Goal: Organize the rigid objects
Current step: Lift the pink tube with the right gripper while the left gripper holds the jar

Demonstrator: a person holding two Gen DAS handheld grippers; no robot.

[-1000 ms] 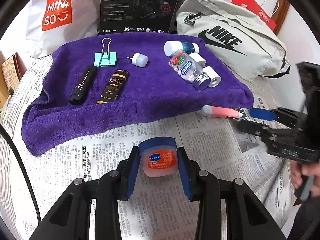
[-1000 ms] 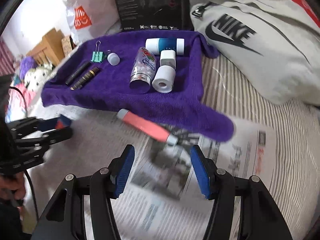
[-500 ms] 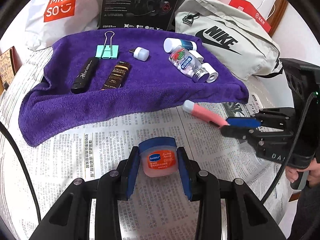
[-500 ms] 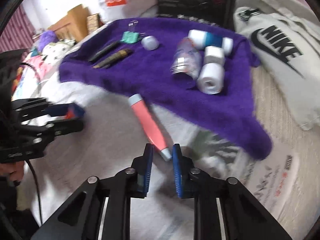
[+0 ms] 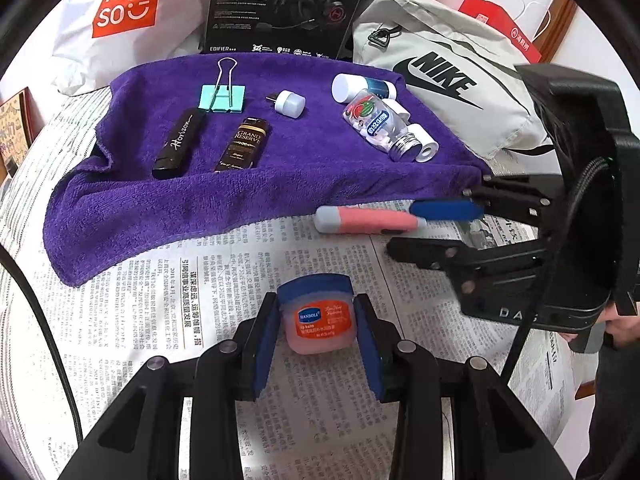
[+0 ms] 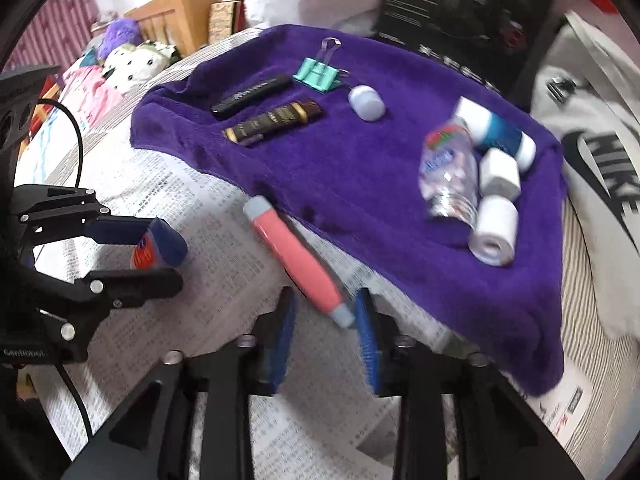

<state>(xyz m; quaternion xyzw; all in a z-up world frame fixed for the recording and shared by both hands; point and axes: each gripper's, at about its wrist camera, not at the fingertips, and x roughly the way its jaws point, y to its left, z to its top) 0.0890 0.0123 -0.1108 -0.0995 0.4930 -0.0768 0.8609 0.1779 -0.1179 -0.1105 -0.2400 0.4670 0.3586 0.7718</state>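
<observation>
closest to the left wrist camera, the left gripper (image 5: 316,334) is closed on a small jar of lip balm (image 5: 318,316) with a blue lid and an orange label; both blue pads press on its sides, and the jar is over the newspaper (image 5: 200,320) that covers the surface.

a little farther, to the right, the right gripper (image 6: 326,322) has its jaws opening. the lower end of a pink tube (image 6: 298,262) with grey caps is between its blue pads and seems to touch the right pad, but the picture is blurred, so i cannot tell if the pad really presses it. the tube lies on the newspaper, just beside the front edge of the purple towel (image 5: 280,184).

on the towel, at the left side, there are a black stick (image 5: 178,144), a dark brown tube (image 5: 242,144), a mint binder clip (image 5: 222,96) and a small white cap (image 5: 290,103). at the right side lie a clear bottle (image 5: 378,128) with pills, a white and blue bottle (image 5: 362,86) and white rolls (image 6: 494,232), all close together.

behind the towel are a white shopping bag (image 5: 120,12), a black box (image 5: 280,4) and a grey bag (image 5: 440,76).
</observation>
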